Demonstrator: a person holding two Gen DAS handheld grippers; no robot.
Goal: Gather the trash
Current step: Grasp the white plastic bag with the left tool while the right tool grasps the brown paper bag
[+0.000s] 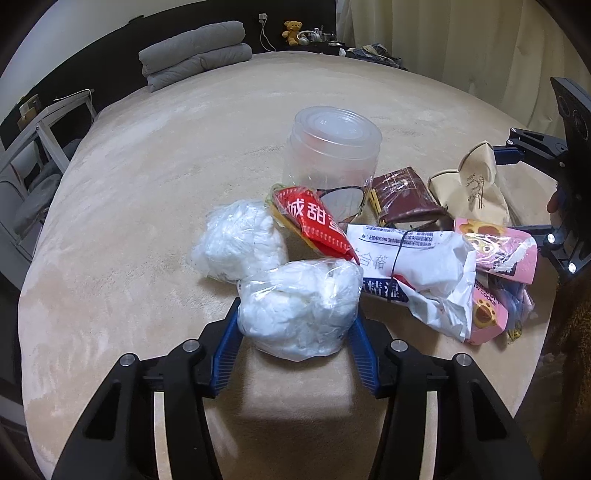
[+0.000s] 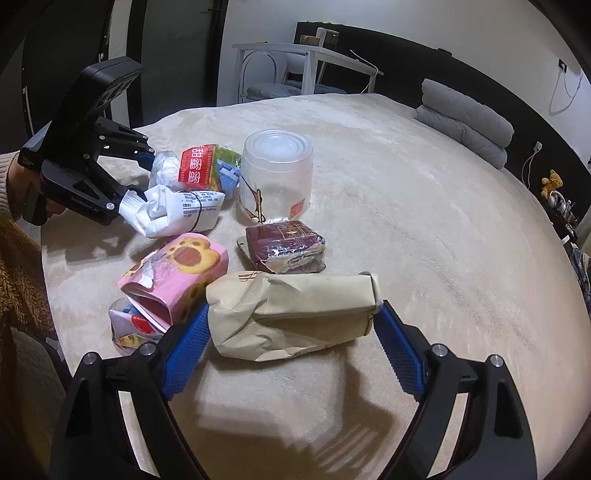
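My left tongs (image 1: 295,328) pinch a white plastic wad (image 1: 299,306) on the bed (image 1: 147,184); my right tongs (image 2: 291,328) close around the tan paper bag (image 2: 291,314). I'd squeeze gently, then lift both clear of the pile.

Beige blanket (image 1: 147,184) covers the bed. Folded grey quilt (image 1: 194,51) near headboard. Teddy bear (image 1: 292,31) beyond. White table (image 2: 306,61) beside bed.
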